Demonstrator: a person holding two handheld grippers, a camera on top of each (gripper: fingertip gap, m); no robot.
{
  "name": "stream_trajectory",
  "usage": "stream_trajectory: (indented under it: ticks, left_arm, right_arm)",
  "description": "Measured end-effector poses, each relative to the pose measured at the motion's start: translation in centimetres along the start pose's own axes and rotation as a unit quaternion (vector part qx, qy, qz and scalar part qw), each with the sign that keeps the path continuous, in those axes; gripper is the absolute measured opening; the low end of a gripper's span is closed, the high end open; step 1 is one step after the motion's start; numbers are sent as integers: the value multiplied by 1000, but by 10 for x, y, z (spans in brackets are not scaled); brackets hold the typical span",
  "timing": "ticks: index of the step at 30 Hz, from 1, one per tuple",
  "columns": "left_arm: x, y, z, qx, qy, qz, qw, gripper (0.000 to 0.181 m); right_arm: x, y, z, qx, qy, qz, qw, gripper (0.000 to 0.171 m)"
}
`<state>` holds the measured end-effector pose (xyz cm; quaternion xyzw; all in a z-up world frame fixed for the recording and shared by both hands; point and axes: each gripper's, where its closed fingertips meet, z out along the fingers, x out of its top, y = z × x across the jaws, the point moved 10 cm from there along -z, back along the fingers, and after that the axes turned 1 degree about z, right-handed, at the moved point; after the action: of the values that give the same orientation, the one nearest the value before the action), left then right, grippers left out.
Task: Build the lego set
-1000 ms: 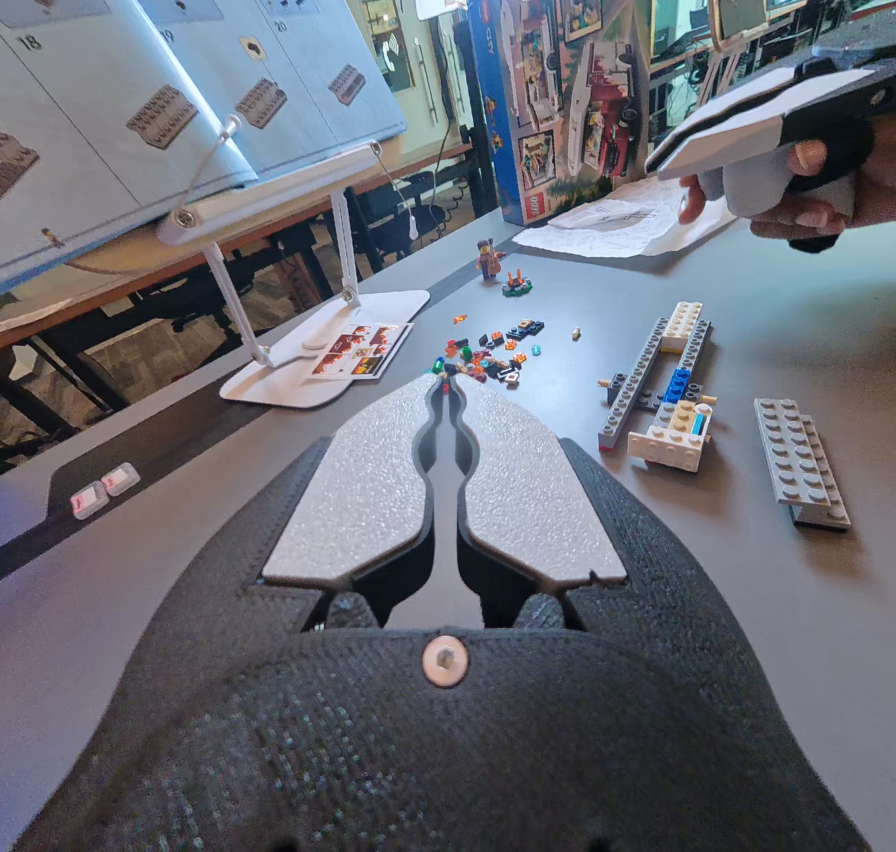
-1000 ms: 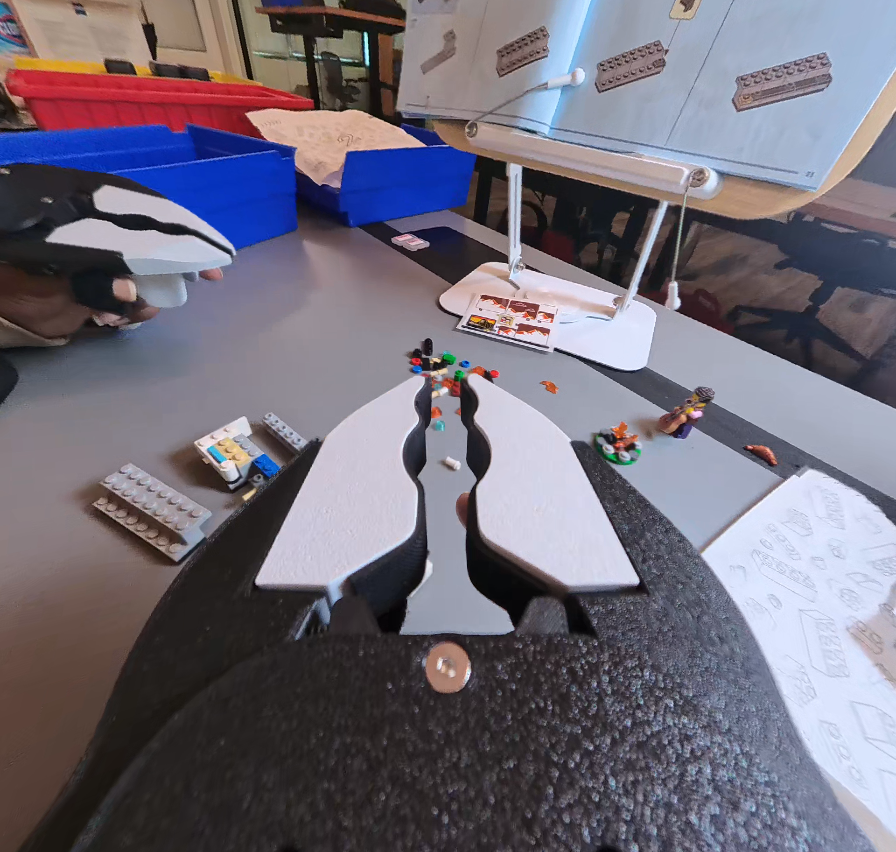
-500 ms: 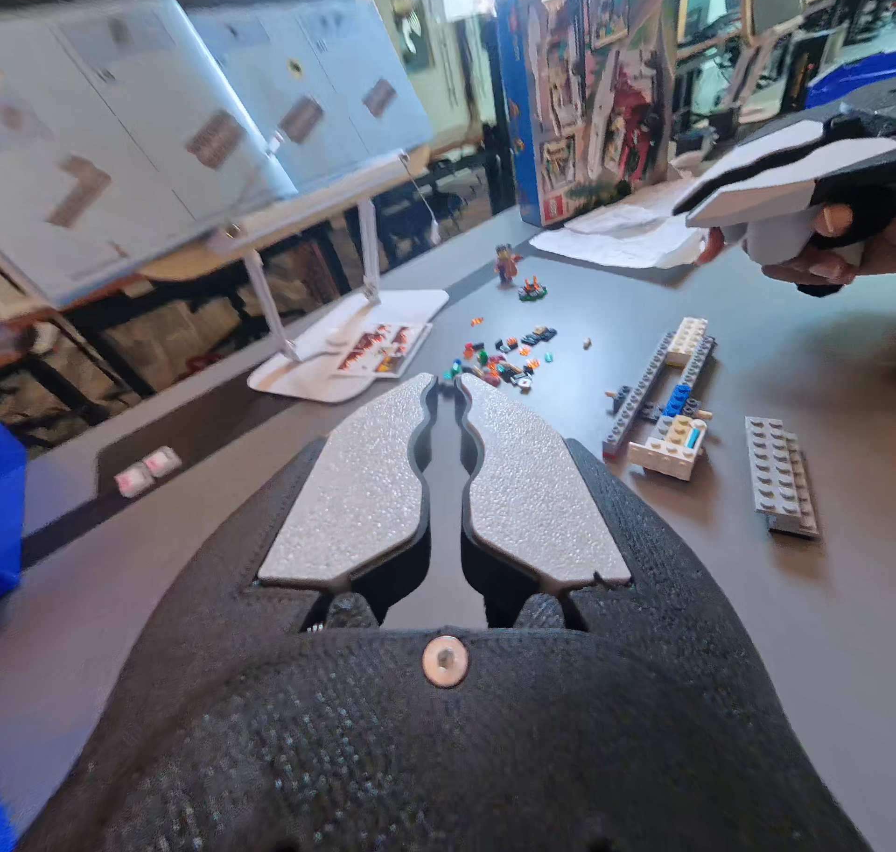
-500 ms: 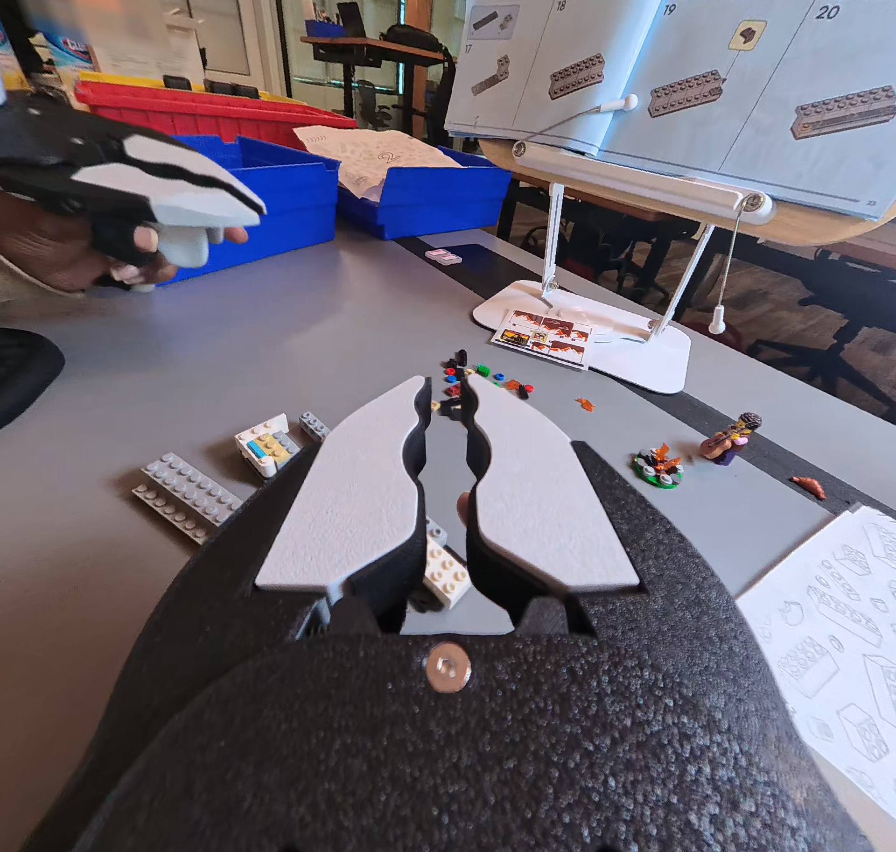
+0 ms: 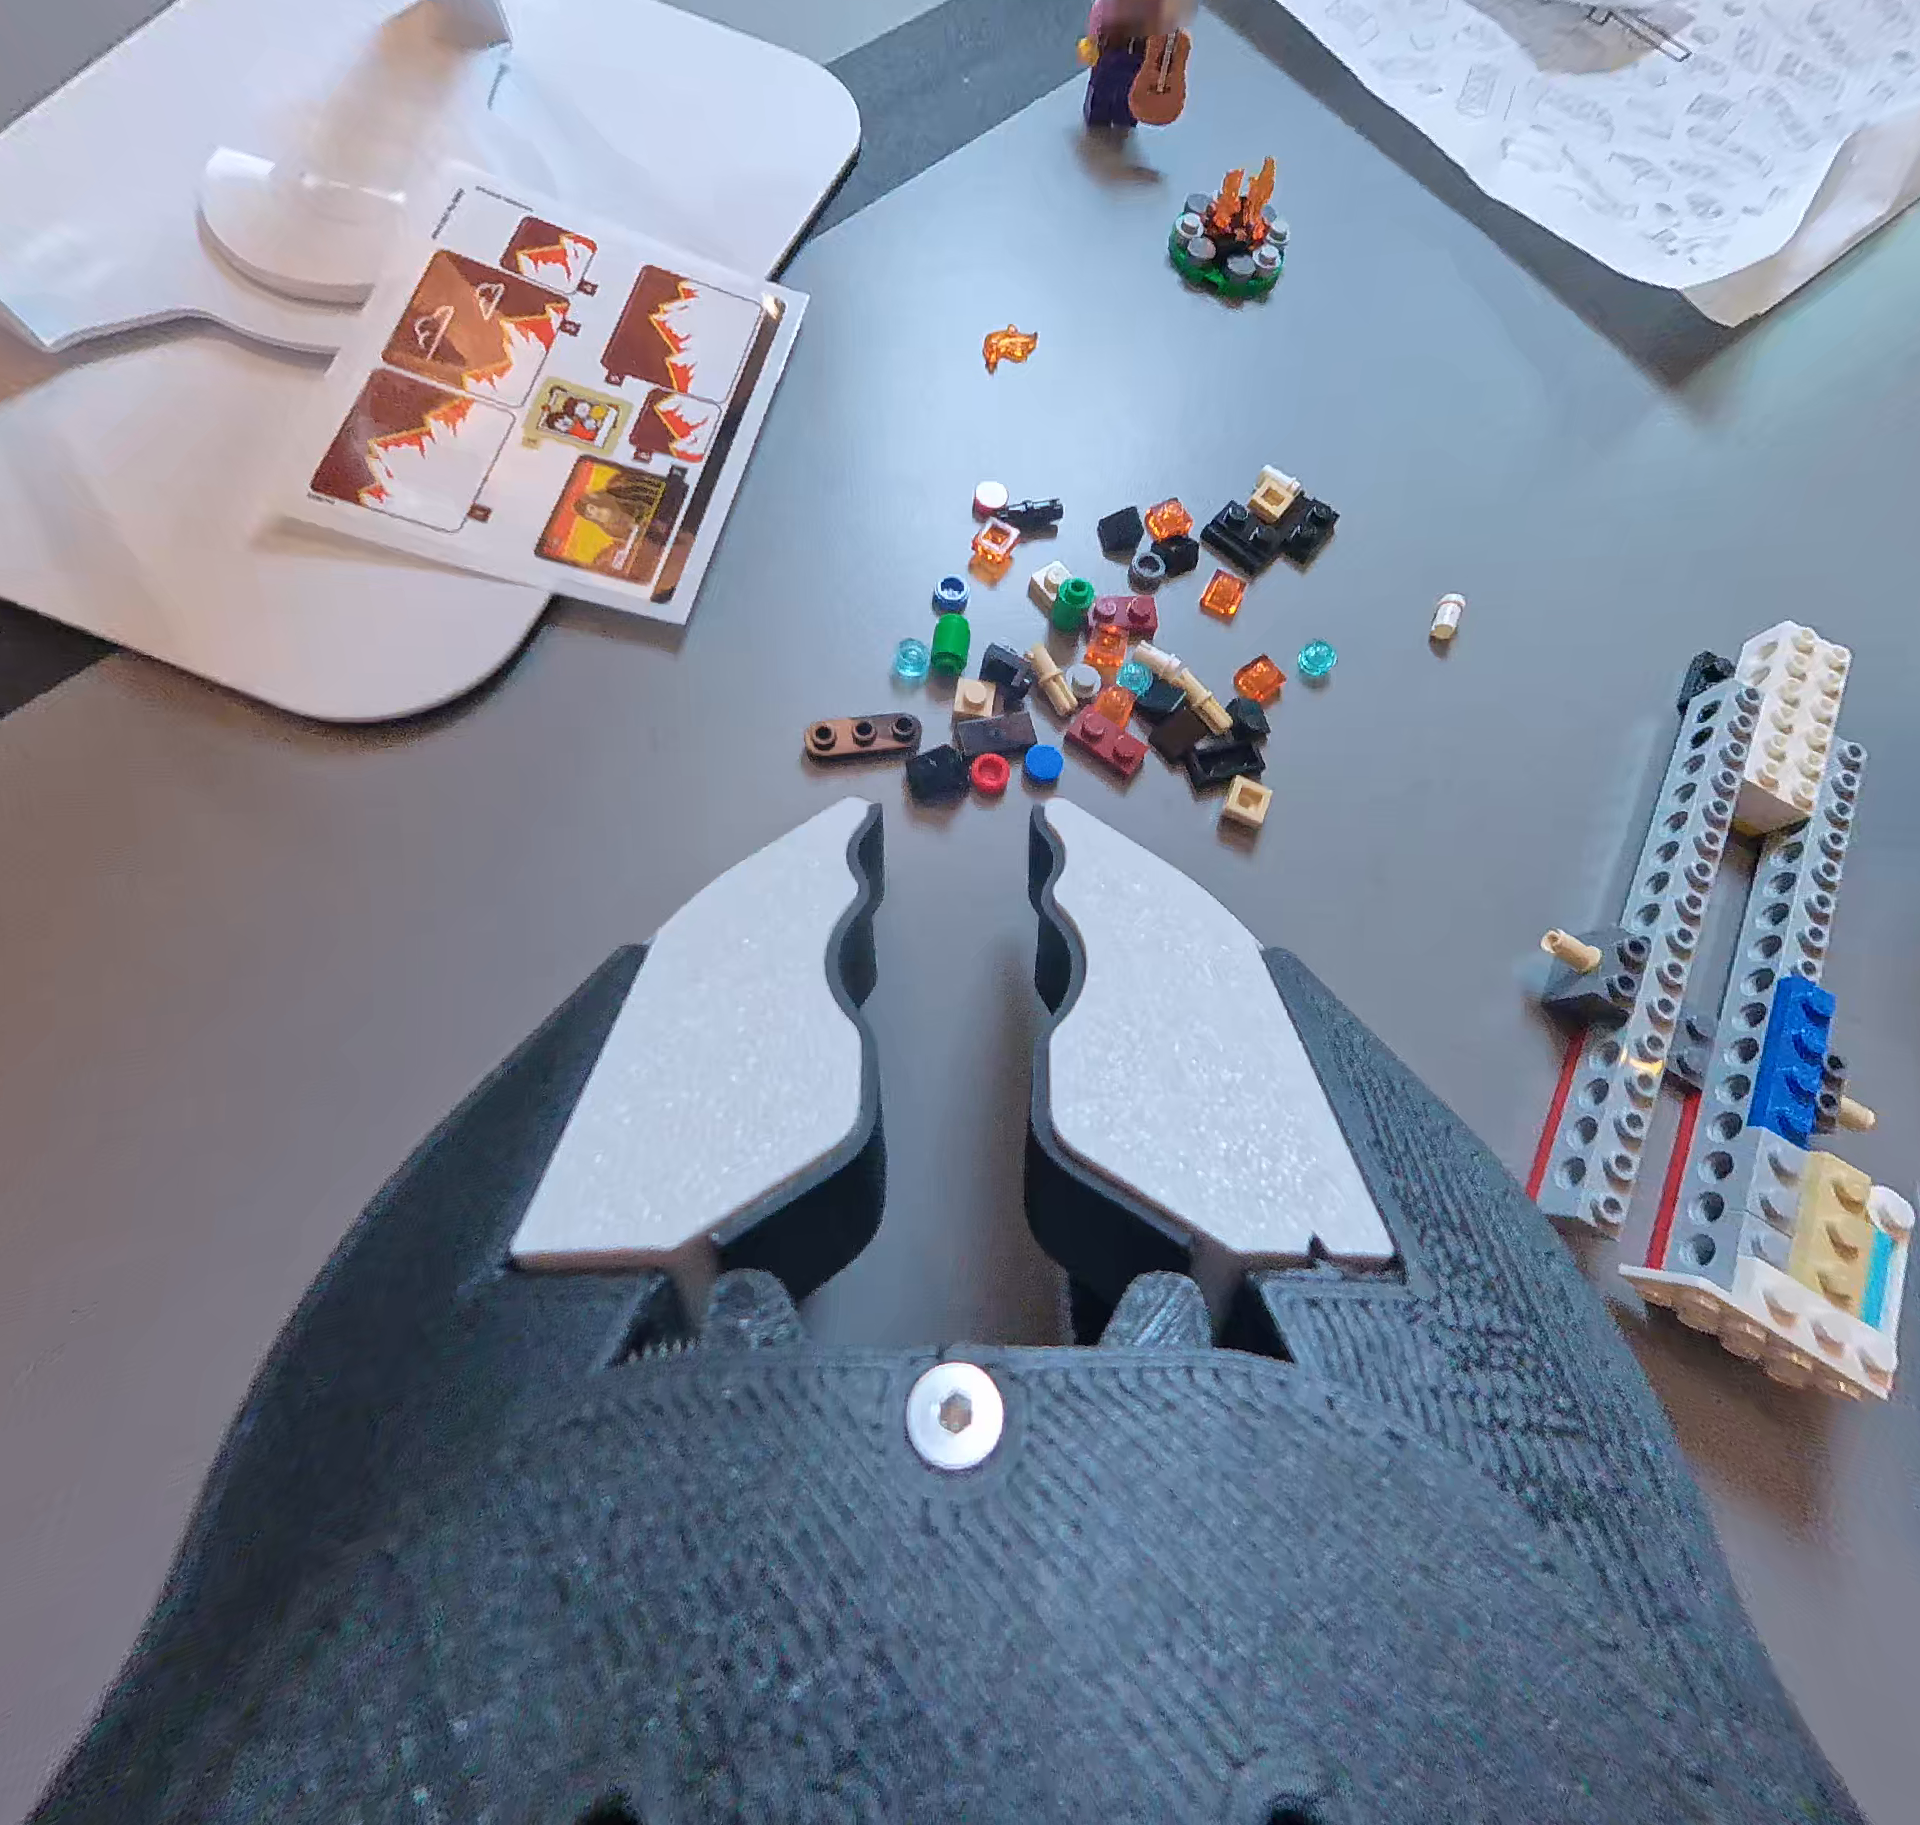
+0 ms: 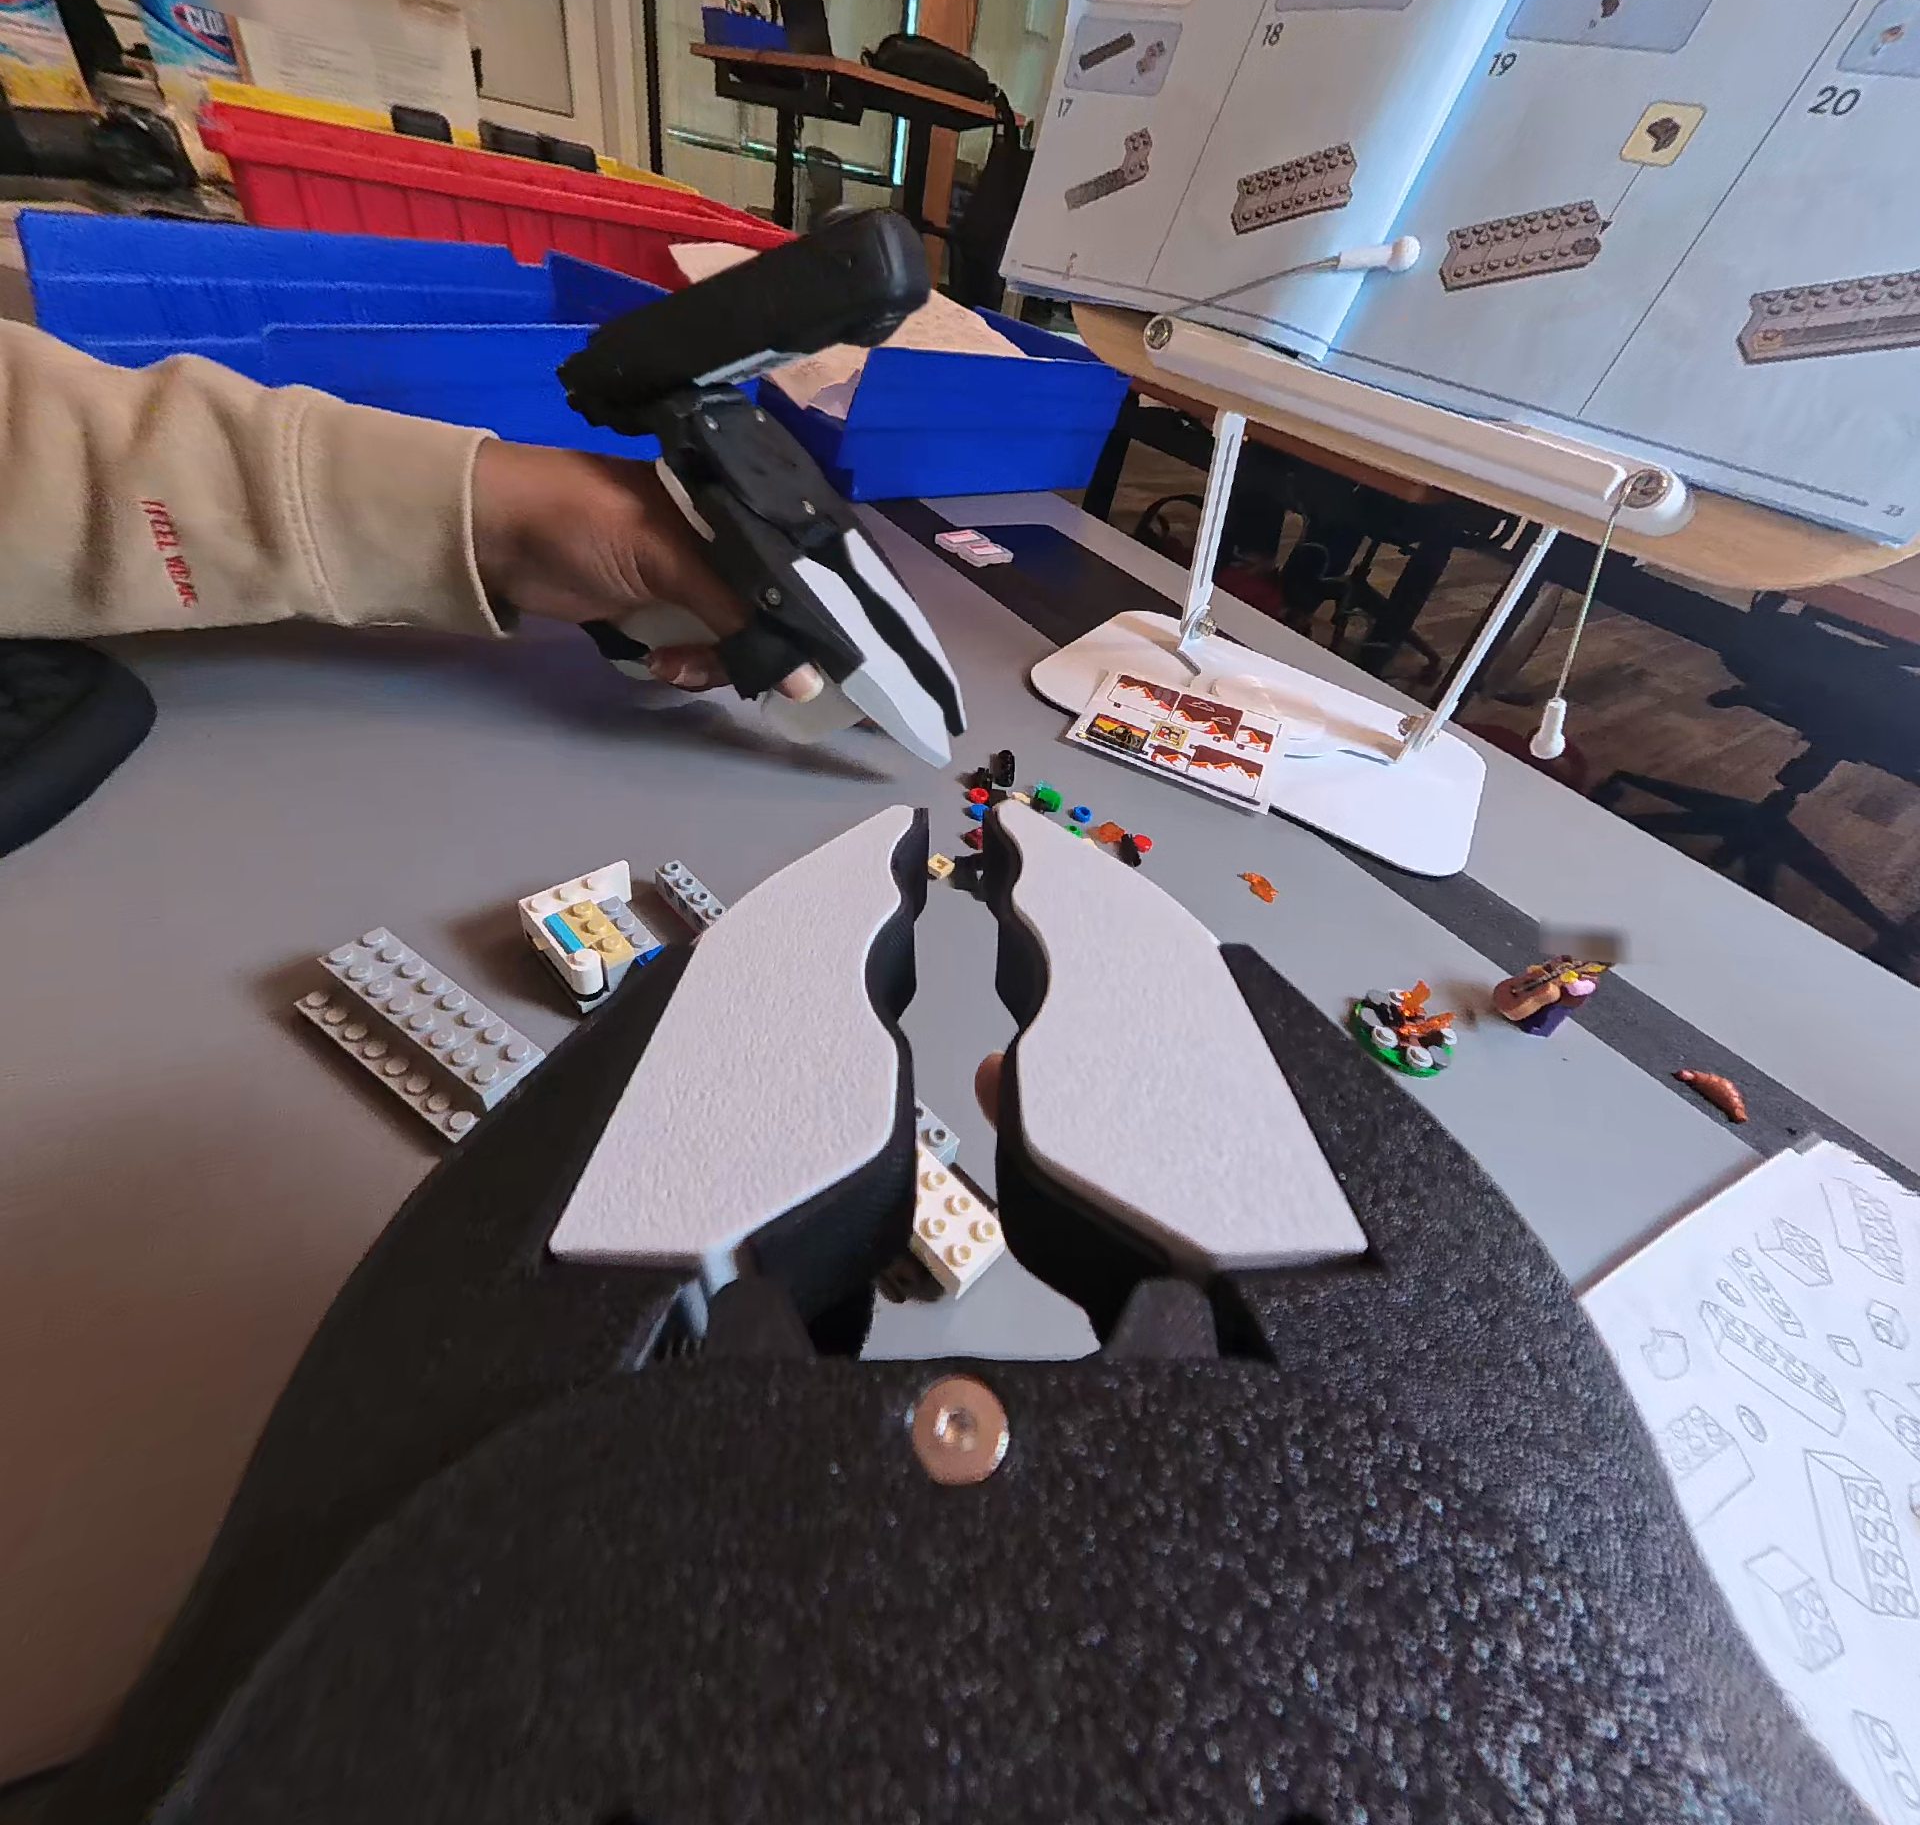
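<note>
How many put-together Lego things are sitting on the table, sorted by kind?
Toy figure: 1
Campfire: 1
Long half-built model: 1
Grey plate stack: 1
Total: 4

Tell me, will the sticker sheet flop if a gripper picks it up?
Probably. The sticker sheet looks paper-thin and lies flat, half on the white stand base, so it would likely bend and droop from one edge. It looks glossy, so the fingers might slip. Its overhanging edge seems the easiest place to pinch.
</note>
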<state>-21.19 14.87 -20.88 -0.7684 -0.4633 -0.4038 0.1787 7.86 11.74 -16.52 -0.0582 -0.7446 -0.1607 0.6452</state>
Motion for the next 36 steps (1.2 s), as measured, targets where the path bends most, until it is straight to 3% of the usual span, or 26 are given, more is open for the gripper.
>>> stream_trajectory:
  ticks: [20, 36]
  left_arm:
    - [9, 6, 17, 32, -72, 129, 989, 0]
    - [-17, 30, -42, 51, 38, 127, 990, 0]
  right_arm:
    - [-2, 0, 1, 19, -11, -19, 1000, 9]
    - [-3, -5, 1, 27, -16, -28, 999, 9]
